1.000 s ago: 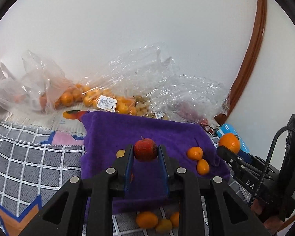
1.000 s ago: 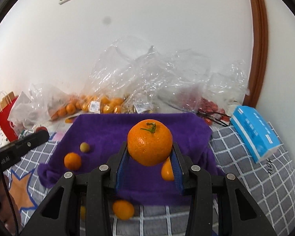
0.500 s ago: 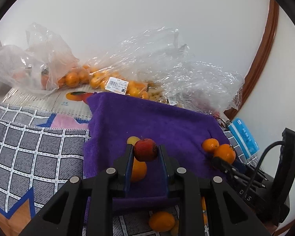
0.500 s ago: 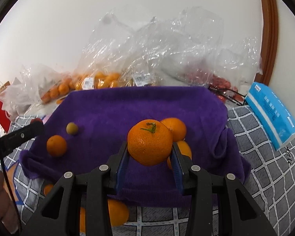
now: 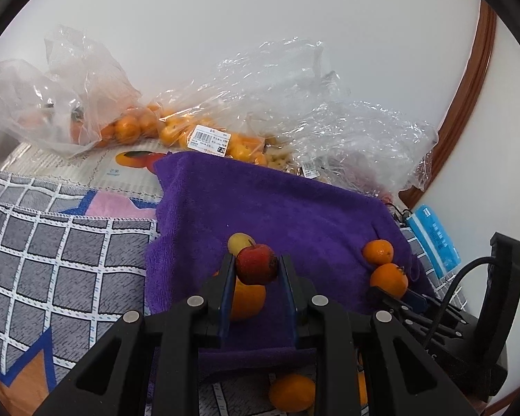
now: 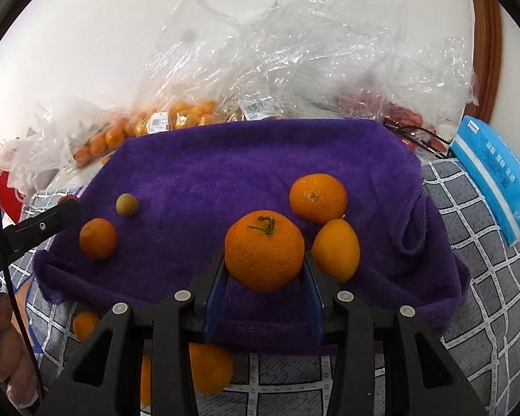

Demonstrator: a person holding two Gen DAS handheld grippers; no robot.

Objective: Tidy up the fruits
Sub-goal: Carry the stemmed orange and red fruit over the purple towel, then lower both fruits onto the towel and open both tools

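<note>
My left gripper [image 5: 256,268] is shut on a small red apple [image 5: 256,264], held above the left part of the purple towel [image 5: 294,215]. Under it lie an orange [image 5: 248,300] and a small yellow-green fruit [image 5: 237,241]. My right gripper [image 6: 264,263] is shut on a big orange with a stem [image 6: 264,250], held over the towel's [image 6: 225,173] front right. Beside it on the towel lie an orange [image 6: 318,198] and a yellow-orange oval fruit [image 6: 335,249]. Further left lie another orange [image 6: 97,238] and the small yellow-green fruit [image 6: 127,204].
Clear plastic bags with oranges [image 5: 128,128] and other fruit [image 6: 294,69] stand along the wall behind the towel. A blue tissue pack [image 6: 495,180] lies at the right. Loose oranges [image 6: 209,367] lie on the checked cloth [image 5: 52,253] in front of the towel.
Both grippers have moved forward and lower over the towel, still holding their fruit. The towel and fruit on it look closer.
</note>
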